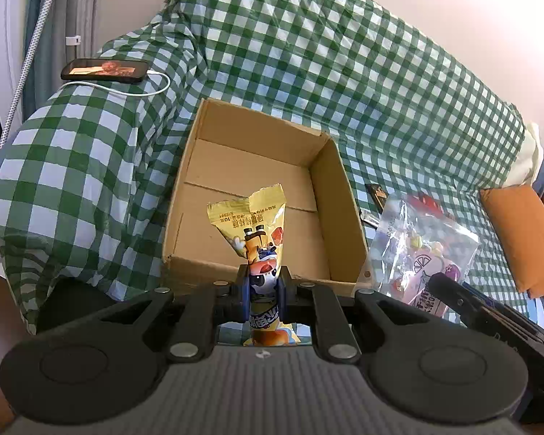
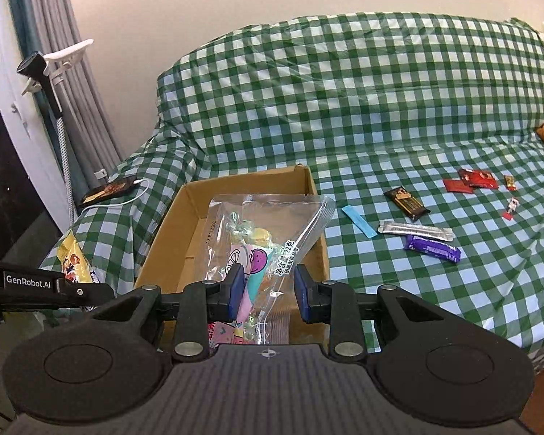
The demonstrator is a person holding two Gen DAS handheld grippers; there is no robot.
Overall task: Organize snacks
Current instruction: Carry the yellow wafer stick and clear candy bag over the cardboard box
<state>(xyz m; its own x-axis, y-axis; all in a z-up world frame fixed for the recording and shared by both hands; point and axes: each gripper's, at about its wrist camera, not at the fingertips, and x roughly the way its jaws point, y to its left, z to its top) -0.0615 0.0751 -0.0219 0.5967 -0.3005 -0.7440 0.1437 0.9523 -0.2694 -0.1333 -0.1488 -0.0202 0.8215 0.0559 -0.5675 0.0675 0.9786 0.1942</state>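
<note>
An open cardboard box [image 1: 341,195] stands on the green checked cloth. My left gripper [image 1: 264,286] is shut on a yellow snack packet [image 1: 257,224], which sticks up over the box's near edge. In the right wrist view my right gripper [image 2: 268,290] is shut on a clear bag of candies [image 2: 268,232], held above the right side of the box [image 2: 170,239]. That clear bag [image 1: 420,250] also shows in the left wrist view, just right of the box. The yellow packet [image 2: 72,257] appears at the left edge of the right wrist view. No snack lies on the part of the box's floor that I can see.
Loose snacks lie on the cloth right of the box: a blue stick [image 2: 359,222], a dark bar [image 2: 406,200], a silver packet [image 2: 415,231], a purple bar [image 2: 433,248] and red packets [image 2: 471,180]. A phone [image 1: 105,70] on a cable rests on the covered arm. An orange cushion [image 1: 522,235] is at far right.
</note>
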